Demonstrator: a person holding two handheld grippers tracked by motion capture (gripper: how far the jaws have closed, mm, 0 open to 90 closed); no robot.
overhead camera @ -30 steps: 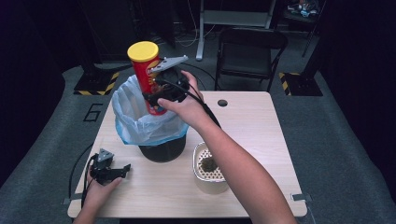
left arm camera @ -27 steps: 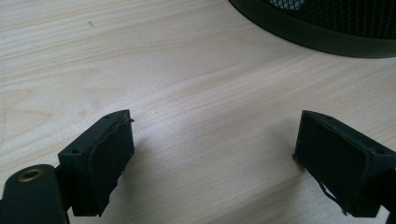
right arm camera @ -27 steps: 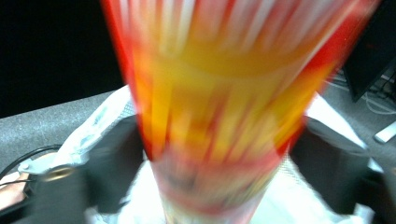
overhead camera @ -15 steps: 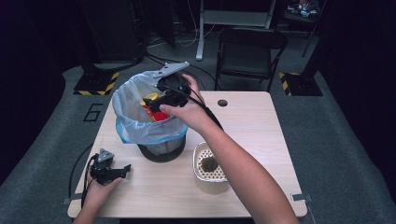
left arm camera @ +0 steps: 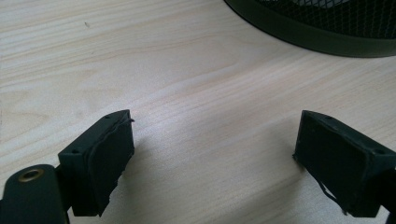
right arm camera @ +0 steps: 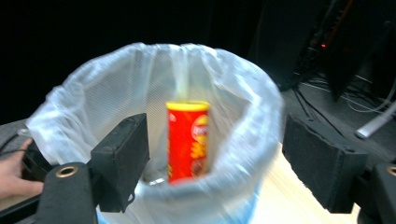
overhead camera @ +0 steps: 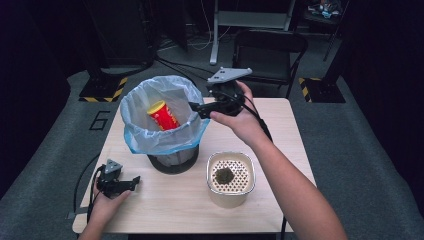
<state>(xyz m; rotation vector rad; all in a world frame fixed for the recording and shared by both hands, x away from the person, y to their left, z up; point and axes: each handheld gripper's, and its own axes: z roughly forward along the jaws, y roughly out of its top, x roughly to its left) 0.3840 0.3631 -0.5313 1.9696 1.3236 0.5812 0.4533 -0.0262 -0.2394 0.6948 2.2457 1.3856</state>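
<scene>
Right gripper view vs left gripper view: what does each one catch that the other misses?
Right gripper view: the red can with its yellow lid, standing inside the bag-lined bin, framed between the open right claw; the person's other hand at the left edge.

Left gripper view: the bin's black mesh base and bare tabletop between the open left claw.

Shared: the bin, the light wood table, and wide-apart black jaws.

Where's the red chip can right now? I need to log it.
In the high view, the red chip can stands tilted inside the lined bin, left of the right gripper.
</scene>
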